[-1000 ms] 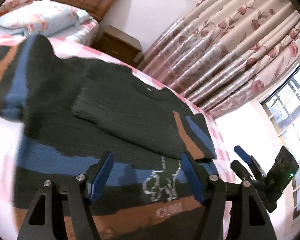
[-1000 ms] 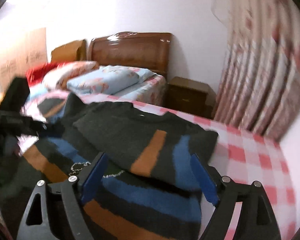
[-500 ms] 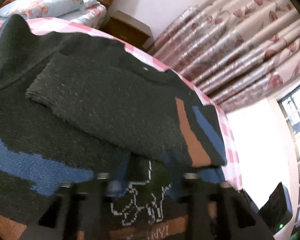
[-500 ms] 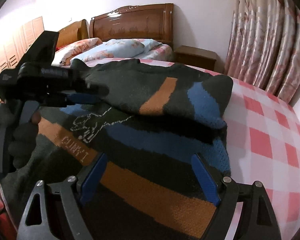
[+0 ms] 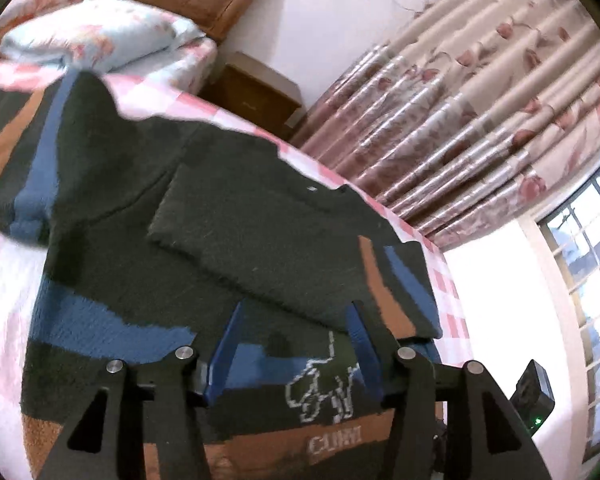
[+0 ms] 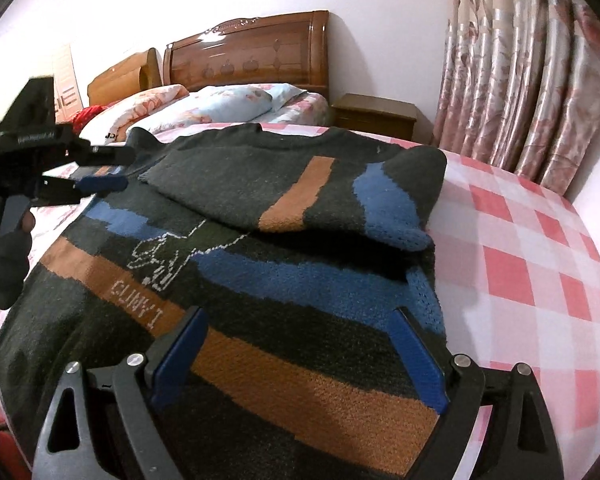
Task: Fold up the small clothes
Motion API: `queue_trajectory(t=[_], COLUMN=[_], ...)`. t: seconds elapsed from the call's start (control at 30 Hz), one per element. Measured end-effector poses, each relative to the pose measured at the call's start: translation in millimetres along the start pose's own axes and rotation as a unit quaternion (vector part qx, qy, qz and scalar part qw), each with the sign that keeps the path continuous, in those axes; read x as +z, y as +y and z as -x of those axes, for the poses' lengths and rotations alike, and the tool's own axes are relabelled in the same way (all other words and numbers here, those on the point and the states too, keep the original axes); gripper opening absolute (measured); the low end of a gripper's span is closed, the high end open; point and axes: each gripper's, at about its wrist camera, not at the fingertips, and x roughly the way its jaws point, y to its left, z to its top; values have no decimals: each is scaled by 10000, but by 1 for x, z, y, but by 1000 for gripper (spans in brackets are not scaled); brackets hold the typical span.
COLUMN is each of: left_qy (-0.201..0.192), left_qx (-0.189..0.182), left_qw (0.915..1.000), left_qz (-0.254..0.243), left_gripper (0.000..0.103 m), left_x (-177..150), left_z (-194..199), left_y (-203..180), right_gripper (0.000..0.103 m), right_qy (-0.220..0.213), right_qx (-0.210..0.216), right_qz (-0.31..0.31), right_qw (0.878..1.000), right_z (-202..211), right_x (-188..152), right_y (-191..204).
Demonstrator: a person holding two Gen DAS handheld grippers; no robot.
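Observation:
A dark knitted sweater (image 6: 284,288) with blue and orange stripes lies flat on the pink checked bed (image 6: 540,264). One sleeve (image 6: 300,188) is folded across its chest; the left wrist view shows this sleeve (image 5: 284,240) too. The other sleeve (image 5: 40,160) lies out to the left. My left gripper (image 5: 297,306) hovers over the chest by the white dog motif (image 5: 324,388). Its jaws are opening and nothing is pressed between them. My right gripper (image 6: 298,314) stands open just above the orange stripe near the hem. The left gripper (image 6: 116,168) also shows at the sweater's left edge.
Pillows (image 6: 236,104) and a wooden headboard (image 6: 252,52) are at the far end of the bed. A brown nightstand (image 6: 374,116) stands beside flowered curtains (image 6: 520,80). A window (image 5: 580,280) is at the right. A person's gloved hand (image 6: 8,264) holds the left gripper.
The left gripper pushed in over the sweater with narrowed jaws, then drew back and widened them. The right gripper sank closer to the sweater's lower part.

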Motion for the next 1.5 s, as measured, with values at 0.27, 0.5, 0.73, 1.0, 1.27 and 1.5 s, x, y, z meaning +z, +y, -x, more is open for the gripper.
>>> queue_trajectory(t=[0.27,0.5,0.73,1.0,1.27,1.5], left_qy=[-59,-463,-464,-1214,-631,-666], left_qx=[245,260,32,384,-250,-54], left_qw=[9977,9895,9921,9915,9966,9977], left_qz=[623,1343,1163,253,474,116], left_gripper=[55,52,6,7,7,8], left_x=[19,36,26,1,-5,-6], left_z=[-19,-36,-37,18,-11,-18], left_y=[32,52,53,41,61,45], right_gripper=[103,103,103,103,103,103], right_qy=[192,149,-182,-39,460,419], right_qx=[-178,-283,-447,-956,-1651,-2027], right_qz=[-81,-191,-583,-1531,-1340,-1687], right_qw=[9996,9993,9971,9836,9761,9637], right_z=[-11,-11,1,-2,-22,-32], right_x=[2,2,1,0,14,33], right_y=[-2,-6,-18,-51,-52,-77])
